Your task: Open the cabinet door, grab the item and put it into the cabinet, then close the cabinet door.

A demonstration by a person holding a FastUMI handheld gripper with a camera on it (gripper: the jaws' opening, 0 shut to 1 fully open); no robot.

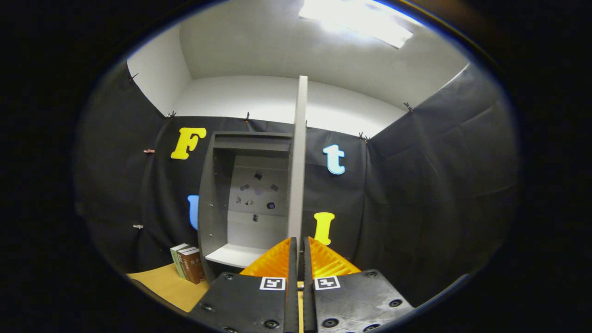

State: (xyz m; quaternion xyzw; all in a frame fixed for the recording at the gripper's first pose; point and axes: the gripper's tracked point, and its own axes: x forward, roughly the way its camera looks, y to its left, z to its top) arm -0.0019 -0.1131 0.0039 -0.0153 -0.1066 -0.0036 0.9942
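Gripper (299,245) fingers are nearly pressed together, pinching the lower edge of the open cabinet door (298,157), which stands edge-on just ahead. Left of the door, the grey cabinet (217,194) gapes open. Books (187,262) stand upright on the tan table (169,286) beside it.

The single fisheye camera rides on the tool (299,245), low above the worktop (171,286), looking forward and slightly upward along its two orange fingers (273,261) at close range toward the cabinet door (298,157), seen edge-on, with the open cabinet (217,185) just beyond.
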